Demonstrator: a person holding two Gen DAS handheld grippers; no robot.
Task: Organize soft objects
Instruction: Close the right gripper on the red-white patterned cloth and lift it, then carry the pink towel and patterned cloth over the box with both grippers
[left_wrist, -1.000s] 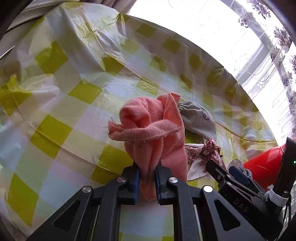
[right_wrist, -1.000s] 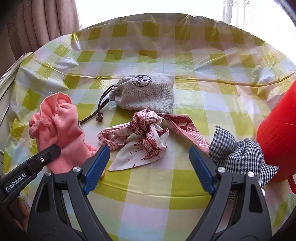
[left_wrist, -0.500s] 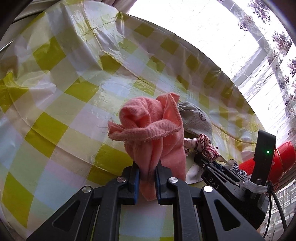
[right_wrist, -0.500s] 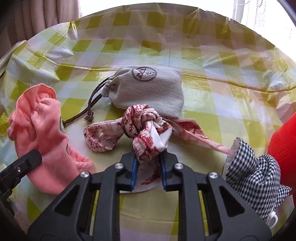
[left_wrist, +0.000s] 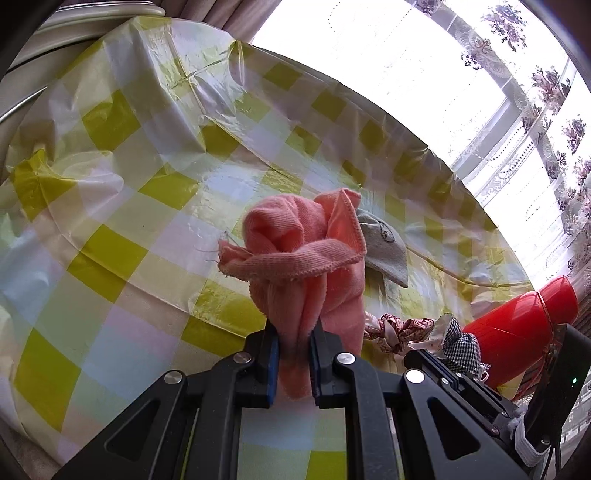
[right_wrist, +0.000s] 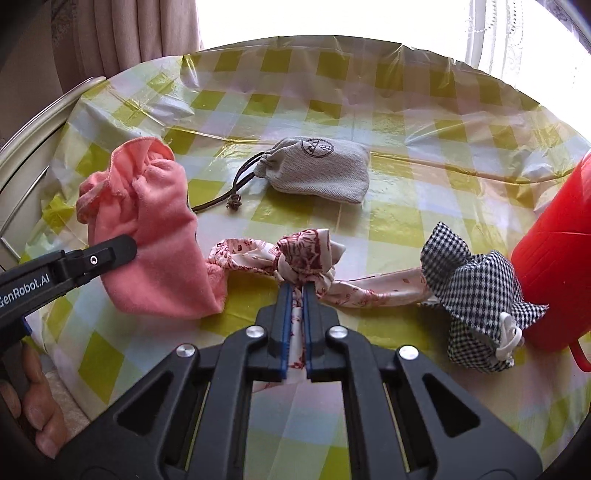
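My left gripper (left_wrist: 293, 332) is shut on a bunched pink cloth (left_wrist: 303, 254), held up off the table; the same pink cloth (right_wrist: 147, 229) hangs at the left in the right wrist view. My right gripper (right_wrist: 294, 291) is shut on a knotted red-and-white patterned scarf (right_wrist: 306, 254), whose tails trail to both sides over the table. A grey drawstring pouch (right_wrist: 317, 170) lies flat beyond it. A black-and-white checked cloth bundle (right_wrist: 476, 295) sits to the right, also the checked bundle (left_wrist: 458, 339) beside the scarf (left_wrist: 395, 328).
A round table under a glossy yellow-and-white checked plastic cover (right_wrist: 388, 122) holds everything. A red plastic container (right_wrist: 554, 251) stands at the right edge, close to the checked bundle. A person's hand (right_wrist: 33, 402) holds the left tool. Curtains and a bright window lie behind.
My right gripper went from wide open to shut on the patterned scarf's knot and lifted it, stretching its tails. The left gripper kept its hold on the pink cloth and shifted slightly.
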